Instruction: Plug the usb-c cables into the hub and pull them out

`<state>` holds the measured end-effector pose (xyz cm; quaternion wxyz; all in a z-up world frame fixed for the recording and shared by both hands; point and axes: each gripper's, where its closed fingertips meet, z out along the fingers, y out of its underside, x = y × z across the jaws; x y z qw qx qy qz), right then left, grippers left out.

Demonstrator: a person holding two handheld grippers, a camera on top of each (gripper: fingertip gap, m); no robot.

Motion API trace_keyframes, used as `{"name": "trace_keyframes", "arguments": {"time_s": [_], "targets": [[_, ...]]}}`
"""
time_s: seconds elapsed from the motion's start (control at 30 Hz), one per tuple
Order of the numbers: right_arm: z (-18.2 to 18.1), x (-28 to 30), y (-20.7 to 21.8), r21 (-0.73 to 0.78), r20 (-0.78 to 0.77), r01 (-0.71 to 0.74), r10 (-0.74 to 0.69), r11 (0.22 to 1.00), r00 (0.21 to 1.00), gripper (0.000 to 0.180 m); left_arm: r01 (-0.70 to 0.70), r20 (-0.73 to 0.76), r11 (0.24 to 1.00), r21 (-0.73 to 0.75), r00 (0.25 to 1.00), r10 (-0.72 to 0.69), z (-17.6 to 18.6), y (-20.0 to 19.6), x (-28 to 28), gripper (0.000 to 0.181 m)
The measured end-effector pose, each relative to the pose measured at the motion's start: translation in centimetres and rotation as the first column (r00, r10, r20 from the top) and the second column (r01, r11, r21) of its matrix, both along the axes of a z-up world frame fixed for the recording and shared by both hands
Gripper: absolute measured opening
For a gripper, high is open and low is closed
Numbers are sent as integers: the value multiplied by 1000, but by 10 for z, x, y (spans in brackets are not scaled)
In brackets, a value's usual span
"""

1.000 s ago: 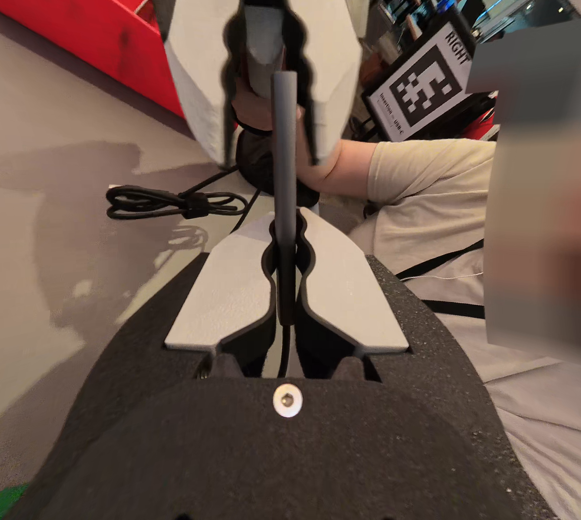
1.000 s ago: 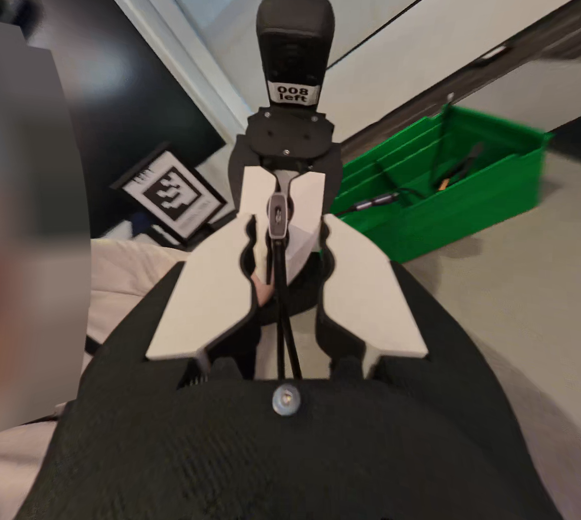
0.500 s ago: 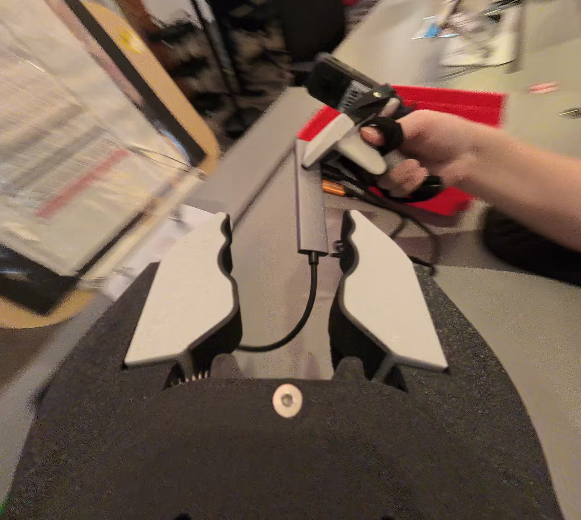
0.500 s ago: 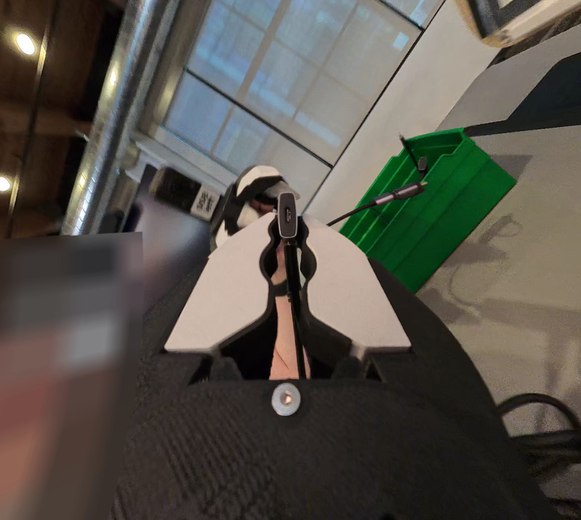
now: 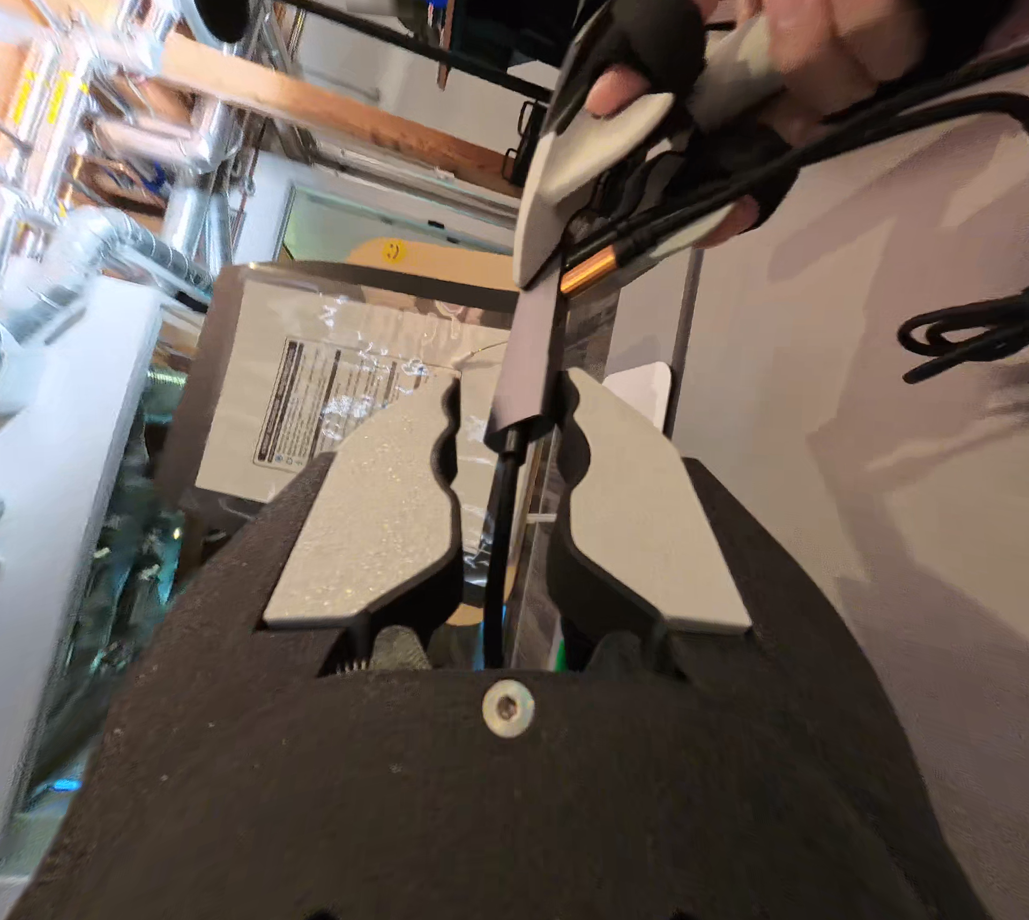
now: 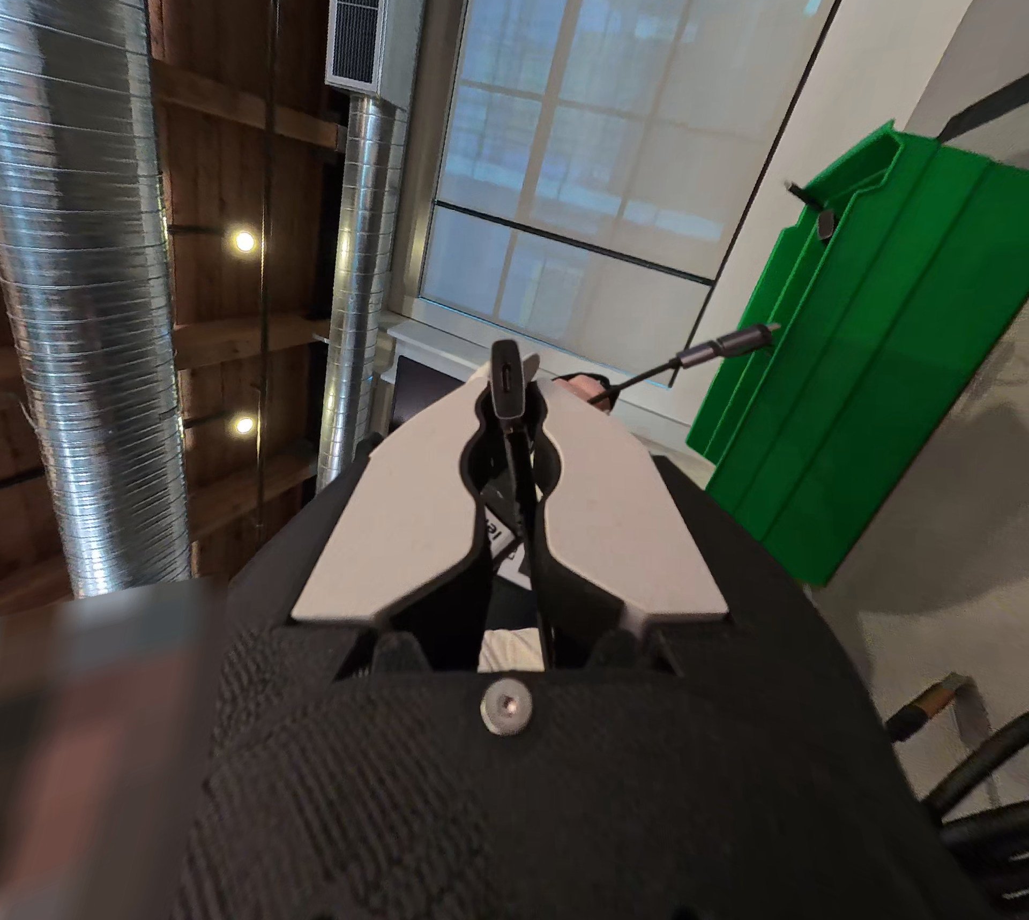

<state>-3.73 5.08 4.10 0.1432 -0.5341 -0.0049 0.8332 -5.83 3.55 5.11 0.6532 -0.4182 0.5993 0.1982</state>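
Observation:
The slim grey hub [image 5: 529,347] hangs in the air between my two grippers. My left gripper [image 5: 509,381] is open, with its fingers on either side of the hub's near end, where the hub's black cable [image 5: 498,531] comes out. My right gripper [image 5: 537,275], held by a gloved hand [image 5: 807,2], is shut on the hub's far end. In the right wrist view my right gripper [image 6: 511,400] clamps the hub [image 6: 504,375], with a port facing the camera. A copper-coloured plug [image 5: 584,272] lies beside the right fingers. A grey plug on a thin cable [image 6: 724,345] sticks out to the right.
A green bin [image 6: 863,364] stands on the grey table [image 5: 835,448]. A bundled black cable [image 5: 958,336] lies on the table. A box with a printed label [image 5: 334,364] is behind the left fingers. Thick black cables and a copper plug [image 6: 924,704] show at lower right. The grippers are tip to tip, or close to it.
My left gripper, shut on the hub one second ago, has opened. My right gripper, then open, has shut on the hub's other end. Both views have swung and tilted.

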Motion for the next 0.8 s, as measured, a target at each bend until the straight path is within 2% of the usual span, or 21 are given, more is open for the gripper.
{"name": "trace_keyframes", "arguments": {"time_s": [0.23,0.47,0.63,0.8], "targets": [[-10,-4,-8,-33,6,-128,128,991,992,10,75,-98,997,-11,992,-76,-15,-12,10,20],[-22,4,-15,-57,83,-224,228,973,970,10,122,-218,992,40,970,-111,-28,-21,23,15],[-30,3,-14,-99,151,-208,221,973,963,10,147,-327,983,110,939,-104,-42,-24,34,13],[-30,2,-14,-114,169,-213,230,970,958,10,142,-313,982,124,945,-97,-39,-21,34,11]]}}
